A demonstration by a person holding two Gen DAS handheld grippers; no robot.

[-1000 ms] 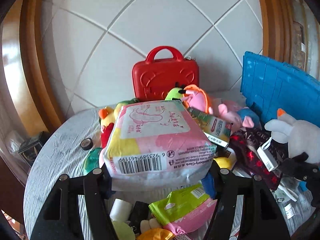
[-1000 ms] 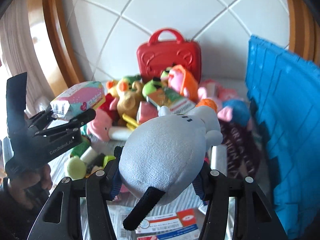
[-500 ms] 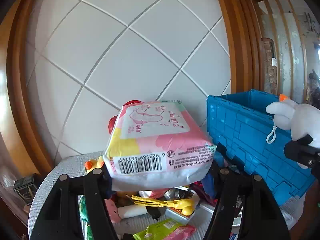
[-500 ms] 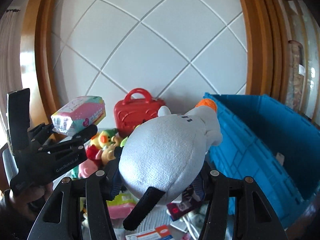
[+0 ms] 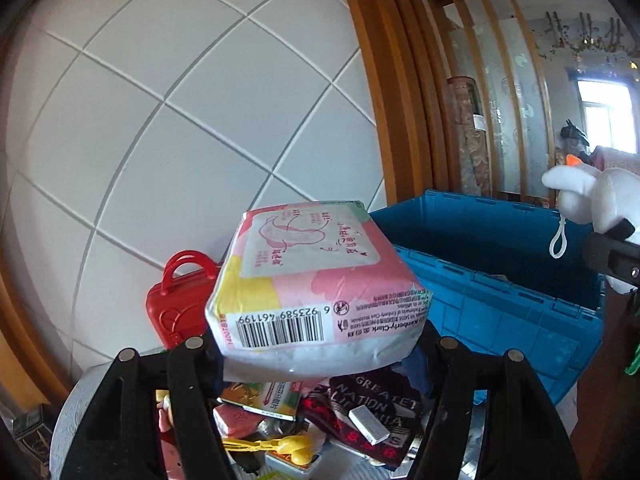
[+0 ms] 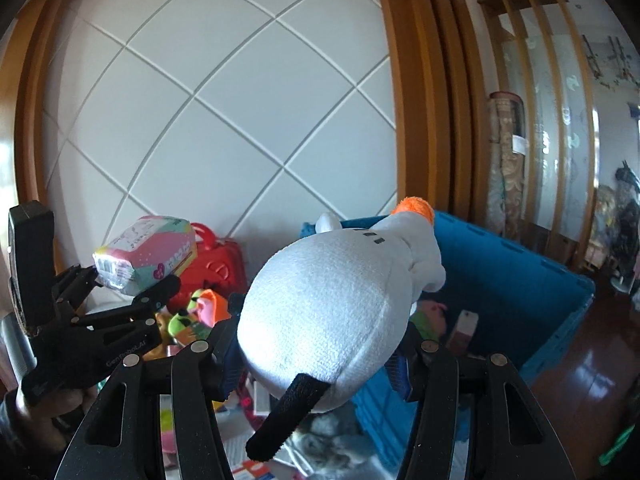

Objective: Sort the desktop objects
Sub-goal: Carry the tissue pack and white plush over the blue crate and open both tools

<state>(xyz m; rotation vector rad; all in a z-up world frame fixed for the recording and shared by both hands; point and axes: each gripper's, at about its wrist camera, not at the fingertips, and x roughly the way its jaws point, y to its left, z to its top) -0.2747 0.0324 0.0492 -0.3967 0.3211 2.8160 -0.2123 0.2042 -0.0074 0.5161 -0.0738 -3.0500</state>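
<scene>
Aloft, left gripper [image 5: 320, 354]: jaws set partway apart, clamped on the sides of a soft pink, yellow and white pack [image 5: 316, 280], held up in front of the white tiled wall [image 5: 180, 128].
Pack against tool: barcode end faces the camera between the two black fingers; the far end reaches toward the blue crate [image 5: 500, 304], whose rim sits just right of it.
Pack print: barcode digits "6 923589 461199" and the maker's name "Kimberly-Clark", upside down; Chinese characters on the top panel too small to read.
Right gripper [image 6: 320, 354]: jaws partway apart, pressed on the round body of a white plush toy [image 6: 332, 304] with an orange nose tip, its head pointing away over the near edge of the crate; a black plush limb [image 6: 284, 424] hangs below the fingers.
Tool marking: "GenRoboAI" in white on the left gripper's black body, seen from the right wrist camera.
Crate contents: a pink plush [image 6: 434, 312] and a small carton [image 6: 464, 328] lie at the bottom; the rest is hidden.
Table below: a dark bag [image 5: 372, 408] reading "GREATEST NATION", a yellow plastic toy [image 5: 272, 446], snack packets.
Behind: a red toy case [image 5: 176, 304] upright against the wall.
</scene>
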